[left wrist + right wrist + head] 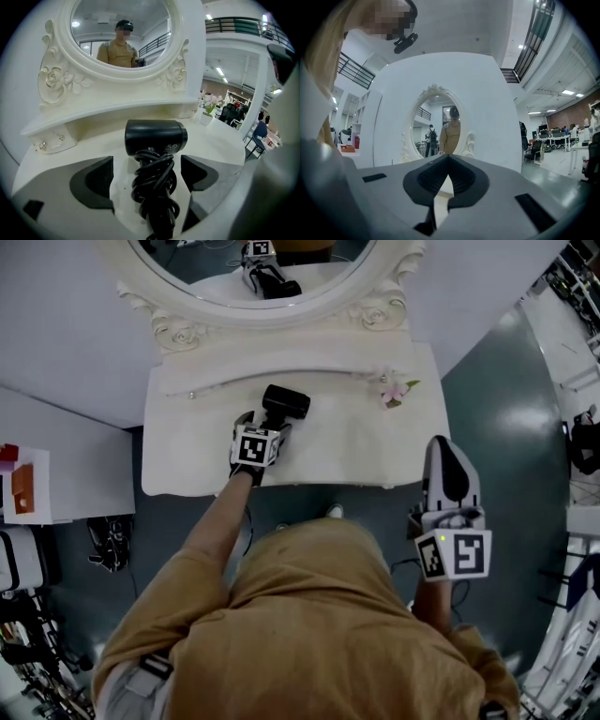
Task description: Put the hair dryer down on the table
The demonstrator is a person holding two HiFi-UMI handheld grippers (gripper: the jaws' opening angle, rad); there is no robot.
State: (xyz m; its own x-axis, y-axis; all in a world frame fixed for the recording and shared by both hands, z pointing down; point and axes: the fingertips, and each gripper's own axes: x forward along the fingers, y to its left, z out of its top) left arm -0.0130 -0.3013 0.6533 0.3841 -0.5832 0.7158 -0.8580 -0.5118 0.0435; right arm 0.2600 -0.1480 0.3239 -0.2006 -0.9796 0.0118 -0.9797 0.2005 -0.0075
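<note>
The black hair dryer (285, 403) lies on the white dressing table (356, 446), its barrel crosswise toward the mirror. In the left gripper view its handle, wound with black cord (154, 187), runs back between my jaws below the barrel (155, 136). My left gripper (267, 427) (146, 173) is open, with both pads standing off the cord and white tabletop (93, 145) showing on either side. My right gripper (447, 465) (447, 161) hangs off the table's right front corner, shut and empty, pointing level at the mirror.
An oval ornate mirror (234, 277) (119, 33) rises behind a raised back shelf. A small pink flower pot (394, 388) (209, 104) stands at the table's right rear. A white side surface with orange items (23, 486) lies to the left.
</note>
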